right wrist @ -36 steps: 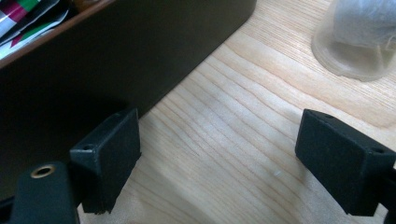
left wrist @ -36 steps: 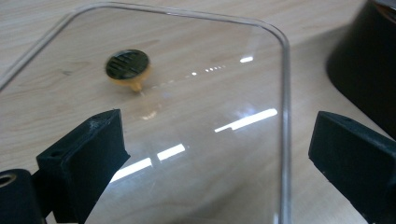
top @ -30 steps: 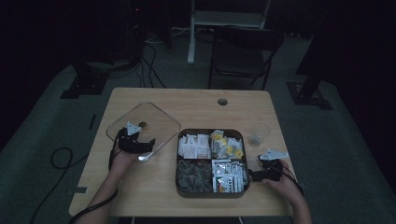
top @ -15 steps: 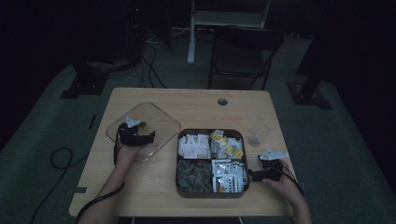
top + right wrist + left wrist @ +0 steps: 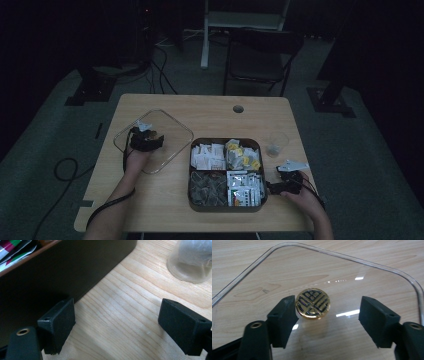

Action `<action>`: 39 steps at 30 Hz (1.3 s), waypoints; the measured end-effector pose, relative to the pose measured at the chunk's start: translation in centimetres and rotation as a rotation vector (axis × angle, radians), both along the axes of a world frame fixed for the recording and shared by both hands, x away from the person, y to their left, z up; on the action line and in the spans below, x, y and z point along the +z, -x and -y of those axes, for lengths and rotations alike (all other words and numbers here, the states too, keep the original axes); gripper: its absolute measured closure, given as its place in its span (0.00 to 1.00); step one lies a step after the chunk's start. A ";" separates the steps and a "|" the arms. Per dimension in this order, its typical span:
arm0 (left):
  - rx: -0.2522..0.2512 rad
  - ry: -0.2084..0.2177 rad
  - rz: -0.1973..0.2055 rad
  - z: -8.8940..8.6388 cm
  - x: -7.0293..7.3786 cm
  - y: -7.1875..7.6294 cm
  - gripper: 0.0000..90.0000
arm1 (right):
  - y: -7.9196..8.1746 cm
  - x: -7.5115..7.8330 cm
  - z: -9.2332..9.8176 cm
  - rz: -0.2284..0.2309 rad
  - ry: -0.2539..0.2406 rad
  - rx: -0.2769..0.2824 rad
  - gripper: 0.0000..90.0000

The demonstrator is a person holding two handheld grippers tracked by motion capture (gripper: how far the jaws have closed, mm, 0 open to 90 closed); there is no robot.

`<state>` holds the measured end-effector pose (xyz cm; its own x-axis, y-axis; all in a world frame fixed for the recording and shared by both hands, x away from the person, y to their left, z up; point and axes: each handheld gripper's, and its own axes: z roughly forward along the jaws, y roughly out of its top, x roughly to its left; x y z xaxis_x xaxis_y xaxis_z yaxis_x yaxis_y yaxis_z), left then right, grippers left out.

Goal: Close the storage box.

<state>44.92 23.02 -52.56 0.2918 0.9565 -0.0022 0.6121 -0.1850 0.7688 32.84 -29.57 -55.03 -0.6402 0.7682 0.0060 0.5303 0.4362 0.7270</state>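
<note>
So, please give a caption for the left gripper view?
Open left gripper over a clear glass lid, its gold knob against one jaw.

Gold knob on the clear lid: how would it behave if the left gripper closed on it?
The gold knob looks round and glossy, so the fingers may slip. The clear lid looks rigid, probably glass: likely heavy, breakable, apt to swing from one small grip.

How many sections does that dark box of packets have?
4. The box is split into far-left white packets, far-right yellow ones, near-left dark ones, near-right red-and-white ones.
</note>
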 end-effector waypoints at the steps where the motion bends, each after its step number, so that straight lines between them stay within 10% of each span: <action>1: 0.006 -0.001 0.003 -0.1 0.0 -0.1 0.39 | 0.0 0.0 0.0 0.000 0.001 0.000 0.15; 8: 0.033 -0.022 -0.060 -0.1 -0.5 -1.2 0.43 | 0.0 0.0 0.0 0.000 0.001 0.000 0.15; 20: 0.072 -0.027 -0.064 0.1 -0.6 -2.0 0.65 | 0.0 0.0 0.0 0.000 0.001 0.000 0.15; 39: 0.064 0.010 -0.027 -1.8 1.6 -0.8 0.67 | 0.0 0.0 0.0 0.000 0.001 0.000 0.15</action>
